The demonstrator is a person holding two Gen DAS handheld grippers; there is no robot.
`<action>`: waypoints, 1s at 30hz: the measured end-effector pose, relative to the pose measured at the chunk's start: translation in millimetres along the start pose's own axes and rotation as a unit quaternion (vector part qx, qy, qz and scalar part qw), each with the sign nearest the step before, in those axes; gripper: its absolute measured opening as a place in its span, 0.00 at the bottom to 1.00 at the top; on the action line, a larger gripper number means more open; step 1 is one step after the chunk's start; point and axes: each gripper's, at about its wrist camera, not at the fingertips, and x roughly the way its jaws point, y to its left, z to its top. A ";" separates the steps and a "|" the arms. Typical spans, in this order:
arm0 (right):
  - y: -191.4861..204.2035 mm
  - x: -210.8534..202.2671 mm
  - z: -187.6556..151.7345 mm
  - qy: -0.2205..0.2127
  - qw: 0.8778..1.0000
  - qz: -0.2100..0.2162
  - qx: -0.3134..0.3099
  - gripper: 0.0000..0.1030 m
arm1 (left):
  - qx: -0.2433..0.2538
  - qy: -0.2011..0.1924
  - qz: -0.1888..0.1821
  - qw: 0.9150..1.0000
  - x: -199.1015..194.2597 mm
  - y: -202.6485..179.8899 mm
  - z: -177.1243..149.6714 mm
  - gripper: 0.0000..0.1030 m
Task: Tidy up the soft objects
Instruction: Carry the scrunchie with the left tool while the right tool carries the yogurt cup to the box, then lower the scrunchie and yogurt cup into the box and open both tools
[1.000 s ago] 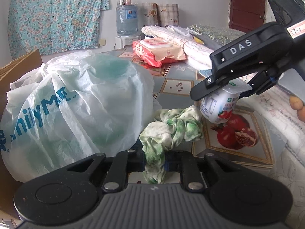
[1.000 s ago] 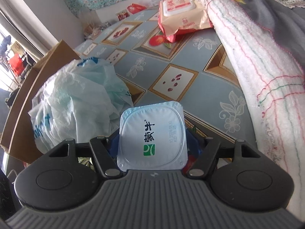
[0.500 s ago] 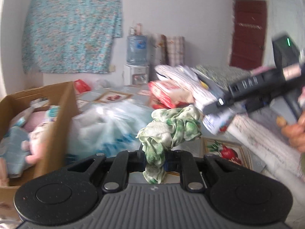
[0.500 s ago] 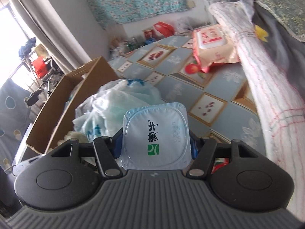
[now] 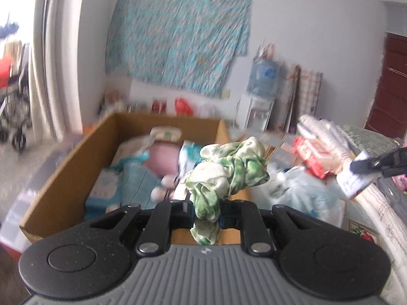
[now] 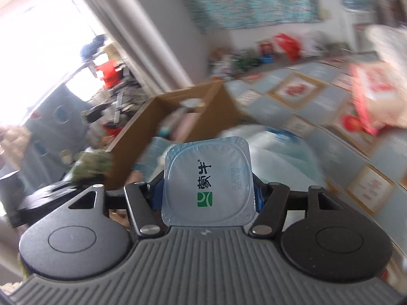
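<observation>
bed [image 6: 302,129] with blue fruit-print cover. on it: white plastic bag [image 5: 302,195] near, red wipes pack [image 5: 314,156] farther right, folded white blanket [image 5: 330,132] far right. cardboard box [image 5: 76,162] stands at bed's left edge.

Motion blur smears the cardboard box's [image 6: 178,117] contents beyond telling.
</observation>
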 end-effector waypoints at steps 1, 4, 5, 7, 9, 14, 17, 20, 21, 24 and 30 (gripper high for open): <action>9.5 8.1 6.2 0.005 1.000 0.014 -0.008 0.60 | -0.006 0.015 -0.001 1.000 8.7 6.2 1.4 0.17; 39.8 38.8 22.7 0.031 0.997 0.059 -0.030 0.60 | -0.019 0.057 -0.002 0.998 30.9 21.9 0.9 0.17; 49.8 50.3 27.0 0.042 0.996 0.070 -0.039 0.60 | -0.023 0.068 -0.004 0.997 35.1 27.6 -1.8 0.17; 69.8 74.2 33.6 0.066 0.992 0.087 -0.056 0.60 | -0.040 0.098 -0.002 0.994 42.7 44.2 -7.6 0.18; 86.0 99.4 38.7 0.094 0.988 0.099 -0.070 0.60 | -0.048 0.127 -0.015 0.991 53.3 54.8 -12.3 0.21; 114.7 152.7 46.2 0.158 0.977 0.104 -0.094 0.60 | -0.056 0.158 -0.012 0.986 67.9 65.8 -17.7 0.23; 128.1 177.4 47.1 0.197 0.969 0.101 -0.110 0.60 | -0.060 0.165 -0.006 0.985 70.0 72.2 -17.6 0.26; 136.2 197.8 46.3 0.232 0.959 0.086 -0.136 0.60 | -0.058 0.171 -0.002 0.984 72.1 75.9 -15.8 0.30; 137.5 205.7 45.8 0.244 0.956 0.080 -0.143 0.60 | -0.058 0.172 -0.002 0.983 71.7 76.7 -15.9 0.31; 142.7 221.5 41.0 0.277 0.946 0.066 -0.155 0.60 | -0.061 0.169 -0.001 0.984 70.3 79.3 -15.0 0.33; 147.3 239.9 32.5 0.318 0.929 0.056 -0.180 0.61 | -0.064 0.155 0.009 0.986 63.0 84.1 -14.3 0.43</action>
